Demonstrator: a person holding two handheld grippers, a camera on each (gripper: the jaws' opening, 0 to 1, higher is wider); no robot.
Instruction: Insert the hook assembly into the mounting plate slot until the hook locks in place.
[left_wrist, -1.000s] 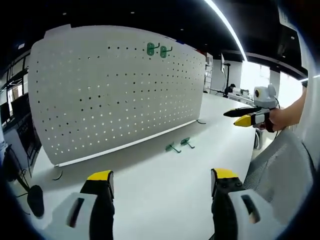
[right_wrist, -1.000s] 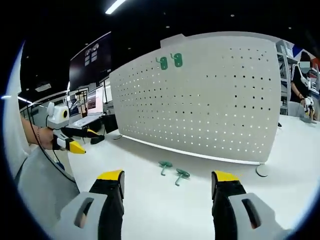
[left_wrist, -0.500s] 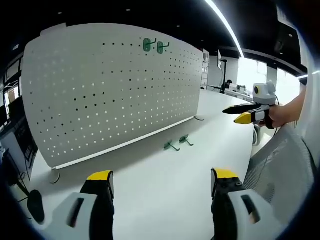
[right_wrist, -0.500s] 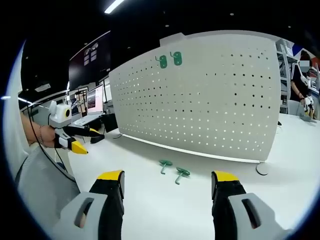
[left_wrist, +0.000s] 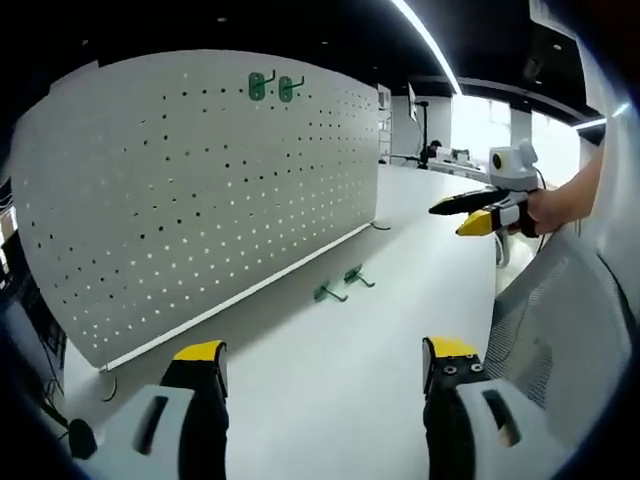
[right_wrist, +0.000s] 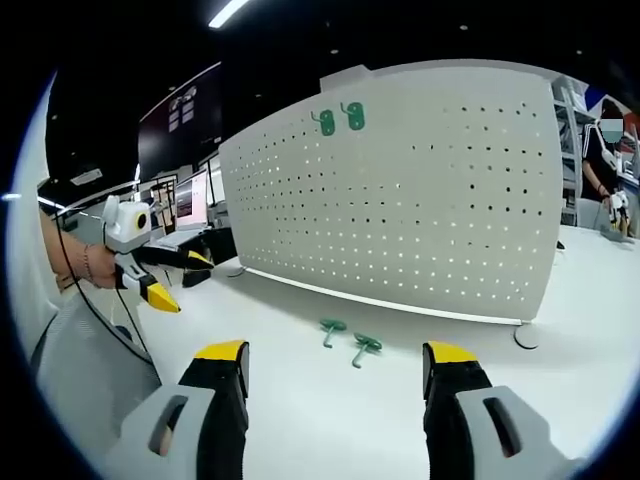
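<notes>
Left gripper has risen slightly; both grippers' fingers are parted, empty. Two hooks lie before the pegboard, apparently loose; a skewed grasp risks misinsertion.

Both tongs are held up level with jaws spread and nothing between them, the left tongs beside the right tongs, each gripped by a hand.

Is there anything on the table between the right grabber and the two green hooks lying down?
No. In the right gripper view, bare white table stretches from the open right gripper up to the two green hooks.
</notes>
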